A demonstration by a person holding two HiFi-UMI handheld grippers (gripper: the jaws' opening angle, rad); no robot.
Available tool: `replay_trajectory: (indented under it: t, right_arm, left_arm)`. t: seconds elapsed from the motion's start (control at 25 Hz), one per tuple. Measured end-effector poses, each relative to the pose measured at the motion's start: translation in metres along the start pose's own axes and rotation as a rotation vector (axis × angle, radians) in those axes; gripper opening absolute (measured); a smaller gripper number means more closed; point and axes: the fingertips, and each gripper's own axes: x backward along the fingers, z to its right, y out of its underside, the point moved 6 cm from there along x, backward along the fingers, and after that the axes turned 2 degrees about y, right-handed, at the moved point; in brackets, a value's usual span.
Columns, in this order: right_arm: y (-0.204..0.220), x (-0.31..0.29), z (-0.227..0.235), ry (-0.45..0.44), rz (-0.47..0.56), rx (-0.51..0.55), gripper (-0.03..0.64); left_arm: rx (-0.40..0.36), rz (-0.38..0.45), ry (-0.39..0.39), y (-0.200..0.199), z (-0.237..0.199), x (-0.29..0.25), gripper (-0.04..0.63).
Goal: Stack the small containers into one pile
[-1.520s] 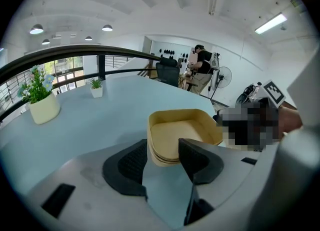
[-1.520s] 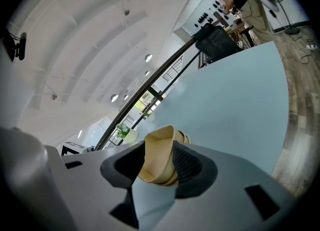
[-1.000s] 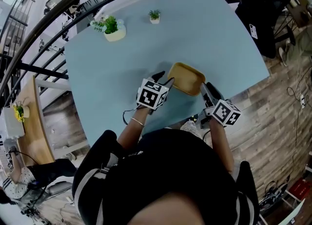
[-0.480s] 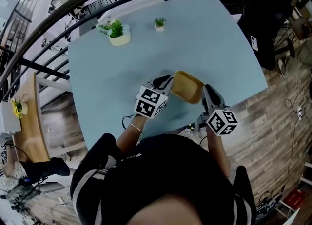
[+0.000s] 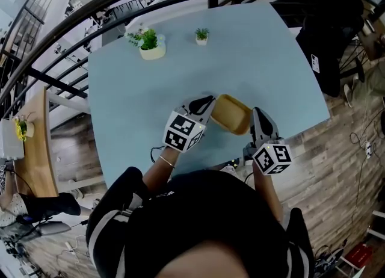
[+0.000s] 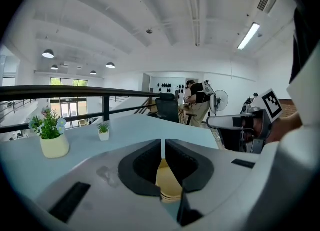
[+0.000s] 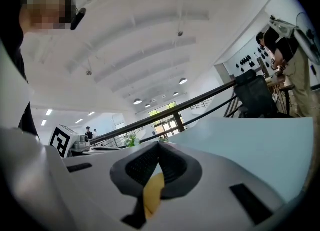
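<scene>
Jaws of our left gripper (image 5: 204, 103) and right gripper (image 5: 260, 118) pinch opposite rims of the yellow containers (image 5: 230, 113); two potted plants (image 5: 149, 42) stand well beyond them.

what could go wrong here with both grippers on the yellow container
1. The left gripper and right gripper each have their jaws shut on only the thin rim of the yellow container, on opposite sides. An uneven pull could twist it or let it slip.
2. It is close to the table's near edge, so a drop might fall off.
</scene>
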Motion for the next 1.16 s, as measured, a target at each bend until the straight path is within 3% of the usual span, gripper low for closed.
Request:
replay_trajectory:
  t: [1.16]
  right_arm:
    - [0.005, -0.012, -0.009, -0.055, -0.021, 0.0, 0.002]
  left_arm:
    - [0.007, 0.032, -0.048, -0.001, -0.004, 0.008, 0.034]
